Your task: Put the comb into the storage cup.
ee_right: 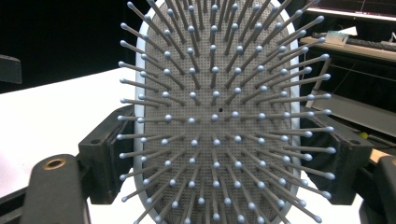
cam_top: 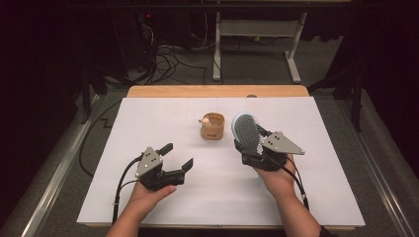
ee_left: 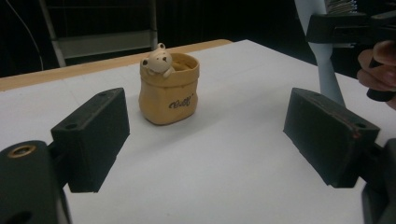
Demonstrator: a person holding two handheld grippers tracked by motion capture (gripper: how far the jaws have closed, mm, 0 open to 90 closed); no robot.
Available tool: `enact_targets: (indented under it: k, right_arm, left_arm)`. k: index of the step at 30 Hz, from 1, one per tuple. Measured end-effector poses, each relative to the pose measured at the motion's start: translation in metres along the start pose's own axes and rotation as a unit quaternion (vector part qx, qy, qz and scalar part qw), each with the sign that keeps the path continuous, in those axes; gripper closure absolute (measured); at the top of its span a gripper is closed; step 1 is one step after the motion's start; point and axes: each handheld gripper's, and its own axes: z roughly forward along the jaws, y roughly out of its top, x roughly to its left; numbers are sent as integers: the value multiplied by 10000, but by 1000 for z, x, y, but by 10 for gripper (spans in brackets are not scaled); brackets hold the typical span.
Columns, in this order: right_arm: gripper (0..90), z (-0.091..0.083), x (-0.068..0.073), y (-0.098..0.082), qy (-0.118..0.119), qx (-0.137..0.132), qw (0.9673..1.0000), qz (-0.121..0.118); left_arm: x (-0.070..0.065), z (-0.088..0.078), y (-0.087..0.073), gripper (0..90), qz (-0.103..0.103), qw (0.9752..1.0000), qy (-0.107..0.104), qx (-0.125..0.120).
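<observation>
Work in hand: a hairbrush (cam_top: 246, 132) held up in the right claw (cam_top: 253, 148), with a small tan pouch-shaped cup (cam_top: 212, 127) standing on the bench (cam_top: 316, 197) as the likely place for it.

Right claw: closed on the hairbrush, 1 jaw pressing each long edge of the brush head. In the right gripper view the bristle face (ee_right: 219, 116) looks straight at the camera.

Hairbrush, place and axis: raised off the bench at right of centre, long axis sloping up and away from the person, the rounded end farthest out. The handle is hidden behind the claw and hand.

Left claw (cam_top: 177, 157): jaws wide apart and empty, hovering low over the bench at left of centre, pointing toward the cup.

Cup: upright, mouth open to the top, a small bear figure (ee_left: 157, 60) leaning over its rim. It stands near the middle of the bench, apart from both claws.

Key relation: the cup lies just left of the brush and a little beyond it in the high view, so the right hand is the nearer 1. From the left claw it lies ahead, a little left of the gap between the jaws (ee_left: 169, 88).

Judgement: the brush would have to tip so that 1 end points down over the mouth.

Obstacles: bare white bench between claws and cup. The bear narrows the opening on 1 side.

Surroundings: dark floor, cables (cam_top: 168, 61) and a metal frame (cam_top: 257, 29) beyond the far edge.
</observation>
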Motion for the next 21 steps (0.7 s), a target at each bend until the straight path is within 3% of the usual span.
enact_targets:
  k: [21]
  right_arm:
    - [204, 7, 23, 4, 138, -98, 9997, -180]
  left_arm:
    - [-17, 9, 20, 149, 70, 9998, -176, -7]
